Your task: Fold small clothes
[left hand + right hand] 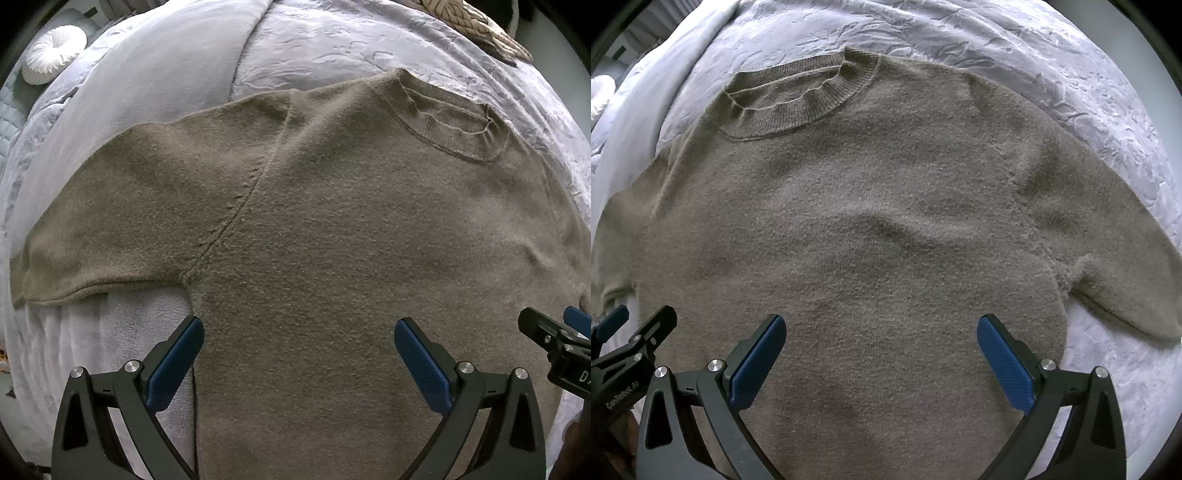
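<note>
A taupe knit sweater (314, 229) lies flat, front up, on a pale bedspread, with its ribbed collar (454, 129) at the far side and one short sleeve (110, 221) spread to the left. In the right wrist view the sweater (868, 229) fills the frame, with its collar (798, 99) at the far left and the other sleeve (1108, 240) spread to the right. My left gripper (299, 328) is open and empty above the sweater's left side. My right gripper (881, 325) is open and empty above the lower body. Each gripper shows at the edge of the other's view.
The pale lilac bedspread (332, 44) with a leaf pattern lies under the sweater, with a plain lighter blanket (166, 74) at the left. A round white pleated cushion (51, 51) sits at the far left. A beige knitted item (476, 22) lies at the far right.
</note>
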Action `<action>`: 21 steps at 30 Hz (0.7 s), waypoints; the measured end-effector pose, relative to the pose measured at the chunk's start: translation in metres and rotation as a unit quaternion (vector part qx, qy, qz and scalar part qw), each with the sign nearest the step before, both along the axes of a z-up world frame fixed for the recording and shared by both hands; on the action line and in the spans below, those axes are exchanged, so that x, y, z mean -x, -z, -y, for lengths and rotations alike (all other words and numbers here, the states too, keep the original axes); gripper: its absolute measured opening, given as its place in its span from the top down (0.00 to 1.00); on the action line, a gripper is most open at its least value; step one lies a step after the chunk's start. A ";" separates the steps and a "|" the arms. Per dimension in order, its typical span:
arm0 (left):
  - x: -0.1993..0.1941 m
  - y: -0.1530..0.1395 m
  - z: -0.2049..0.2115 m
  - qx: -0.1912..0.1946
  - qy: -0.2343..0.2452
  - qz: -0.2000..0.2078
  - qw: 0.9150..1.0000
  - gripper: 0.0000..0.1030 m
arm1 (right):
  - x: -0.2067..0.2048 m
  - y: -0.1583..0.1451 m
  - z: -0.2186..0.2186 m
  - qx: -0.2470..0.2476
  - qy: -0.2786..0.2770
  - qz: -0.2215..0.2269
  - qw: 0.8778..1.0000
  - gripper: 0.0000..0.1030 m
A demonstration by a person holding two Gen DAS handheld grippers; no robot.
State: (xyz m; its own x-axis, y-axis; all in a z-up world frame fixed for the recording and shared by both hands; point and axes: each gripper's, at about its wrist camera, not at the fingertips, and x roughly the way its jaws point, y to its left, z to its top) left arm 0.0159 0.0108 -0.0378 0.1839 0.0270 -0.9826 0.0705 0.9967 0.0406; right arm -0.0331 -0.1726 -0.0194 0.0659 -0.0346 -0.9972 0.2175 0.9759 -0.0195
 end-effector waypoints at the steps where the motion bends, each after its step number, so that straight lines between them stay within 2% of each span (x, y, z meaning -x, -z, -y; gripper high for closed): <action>1: 0.000 -0.001 0.000 0.000 0.000 0.000 1.000 0.00 | 0.000 0.000 0.000 0.001 -0.001 -0.001 1.000 0.00; 13: 0.004 -0.004 -0.010 0.018 -0.001 0.001 1.000 0.00 | -0.003 -0.005 -0.008 -0.005 0.003 0.011 1.000 0.00; 21: 0.007 -0.005 -0.041 0.023 -0.024 0.017 0.999 0.00 | -0.009 -0.008 -0.031 -0.042 -0.026 0.018 0.999 0.00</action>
